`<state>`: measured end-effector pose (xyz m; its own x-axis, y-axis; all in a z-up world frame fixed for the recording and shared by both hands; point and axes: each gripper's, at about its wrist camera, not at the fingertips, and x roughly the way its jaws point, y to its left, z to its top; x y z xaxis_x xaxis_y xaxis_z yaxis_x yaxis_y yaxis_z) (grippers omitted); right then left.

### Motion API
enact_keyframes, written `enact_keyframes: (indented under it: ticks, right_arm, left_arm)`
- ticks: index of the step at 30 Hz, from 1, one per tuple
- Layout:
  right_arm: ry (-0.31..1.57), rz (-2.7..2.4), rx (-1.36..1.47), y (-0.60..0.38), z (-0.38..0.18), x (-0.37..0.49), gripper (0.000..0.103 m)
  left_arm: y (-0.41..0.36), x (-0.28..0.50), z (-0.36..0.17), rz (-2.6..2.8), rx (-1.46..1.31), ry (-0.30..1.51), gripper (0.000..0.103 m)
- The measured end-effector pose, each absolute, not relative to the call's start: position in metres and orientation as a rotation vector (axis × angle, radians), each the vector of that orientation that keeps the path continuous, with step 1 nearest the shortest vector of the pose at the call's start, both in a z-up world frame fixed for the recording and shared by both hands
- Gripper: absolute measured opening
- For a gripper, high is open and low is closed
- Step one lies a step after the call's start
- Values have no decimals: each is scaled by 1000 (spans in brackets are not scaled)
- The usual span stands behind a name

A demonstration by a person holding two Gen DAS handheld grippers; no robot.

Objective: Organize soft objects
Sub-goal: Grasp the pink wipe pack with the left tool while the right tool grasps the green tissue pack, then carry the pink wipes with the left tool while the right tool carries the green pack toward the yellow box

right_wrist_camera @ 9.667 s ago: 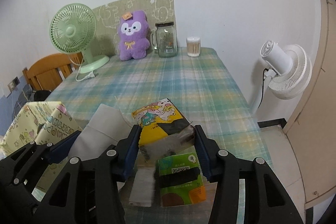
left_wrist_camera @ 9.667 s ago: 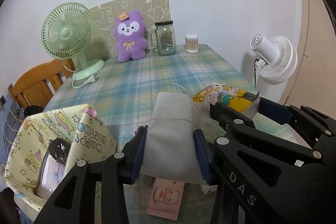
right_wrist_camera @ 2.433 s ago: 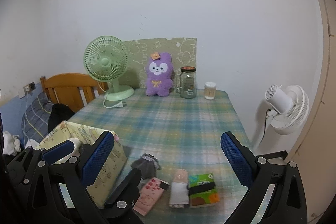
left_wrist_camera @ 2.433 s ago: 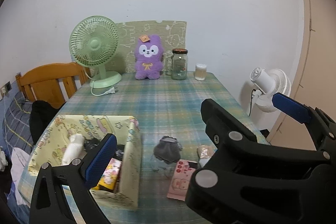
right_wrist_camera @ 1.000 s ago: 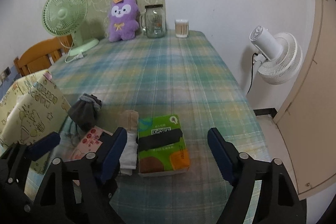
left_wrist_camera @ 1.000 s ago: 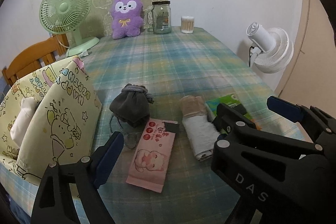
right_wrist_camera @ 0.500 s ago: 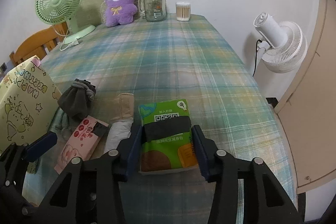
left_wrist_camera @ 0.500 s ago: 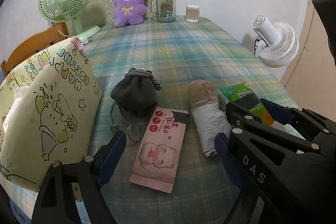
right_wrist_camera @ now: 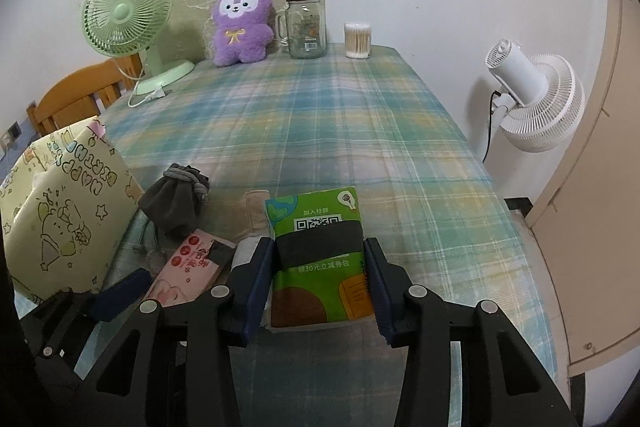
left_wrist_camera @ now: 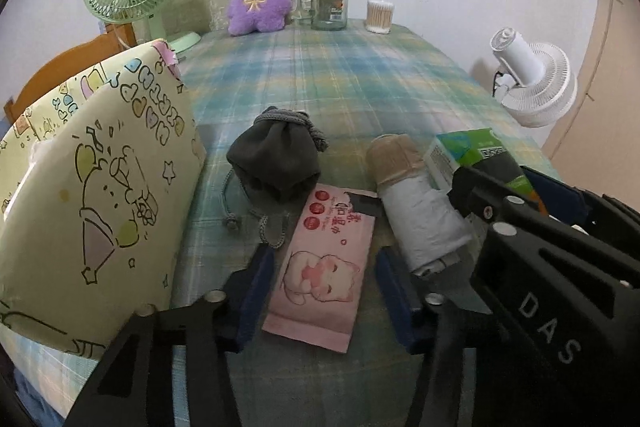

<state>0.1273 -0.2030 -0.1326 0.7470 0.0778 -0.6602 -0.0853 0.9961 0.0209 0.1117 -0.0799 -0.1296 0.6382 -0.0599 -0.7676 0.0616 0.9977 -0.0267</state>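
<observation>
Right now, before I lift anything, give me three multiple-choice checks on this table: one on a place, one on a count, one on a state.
1. Where does the grey drawstring pouch lie?
A. inside the yellow box
B. on the tablecloth, between the yellow box and the rolled cloth
C. on top of the green tissue pack

2. How many fans show?
A. one
B. two
C. three

3. What is the right gripper doing?
A. closed on the green tissue pack
B. open above the bare cloth
C. closed on the purple plush

Answers:
1 B: the pouch sits on the plaid tablecloth with the yellow box to its left and the rolled cloth to its right.
2 B: a green desk fan and a white fan beside the table.
3 A: both pads press the sides of the green tissue pack.
</observation>
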Motion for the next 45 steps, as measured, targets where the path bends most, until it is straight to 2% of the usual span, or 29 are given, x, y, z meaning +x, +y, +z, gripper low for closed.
enact_keyframes:
  ticks: [1, 7, 45]
  right_arm:
    - [721, 87, -10, -203, -132, 127, 48]
    - [710, 88, -14, -200, -127, 120, 48]
    - [518, 65, 32, -197, -29, 84, 48]
  left_arm:
    - [-81, 111, -129, -76, 7, 875, 43]
    - [-82, 109, -125, -90, 12, 872, 41]
    - [-82, 90, -15, -152, 42, 656, 40]
